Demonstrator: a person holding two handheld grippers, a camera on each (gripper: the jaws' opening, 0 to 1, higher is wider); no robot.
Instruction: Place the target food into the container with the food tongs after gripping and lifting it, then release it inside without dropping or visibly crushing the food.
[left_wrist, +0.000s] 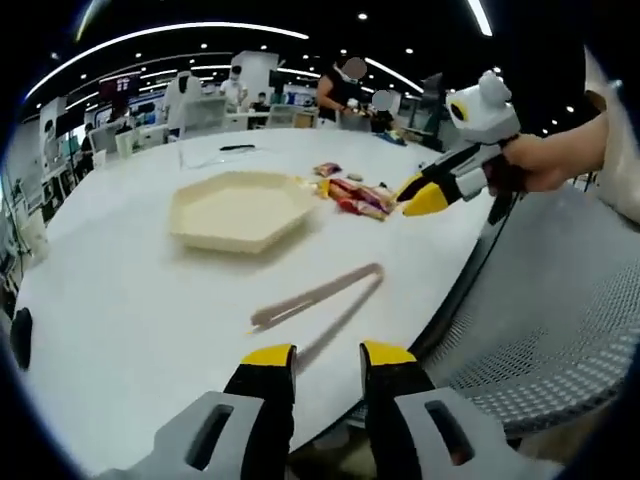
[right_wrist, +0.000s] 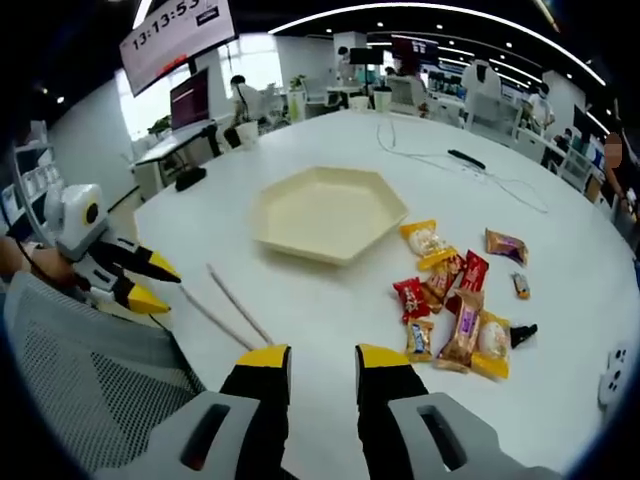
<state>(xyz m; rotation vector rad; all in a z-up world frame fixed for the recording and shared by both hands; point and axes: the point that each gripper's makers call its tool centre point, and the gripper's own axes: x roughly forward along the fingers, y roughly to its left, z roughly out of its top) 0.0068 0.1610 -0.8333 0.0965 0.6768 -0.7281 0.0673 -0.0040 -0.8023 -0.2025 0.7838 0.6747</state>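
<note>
Left gripper view: my left gripper hovers over the near edge of the white table, yellow-tipped jaws parted, nothing between them. The tongs lie flat on the table just ahead of the jaws, arms nearly together. Beyond them sits the cream hexagonal tray, holding nothing. Right of the tray lies the pile of snack packets. My right gripper enters from the right, held in a hand, its tips close to the packets; I cannot tell from here whether its jaws are parted.

Right gripper view: my right gripper is likewise released, jaws apart and holding nothing. The tongs lie ahead-left of the jaws; the tray is farther ahead. The packets are scattered ahead-right, apart from the tray; their print is too small to read. My left gripper shows at left beside a mesh chair. A wall display at upper left reads "13:13:53".
</note>
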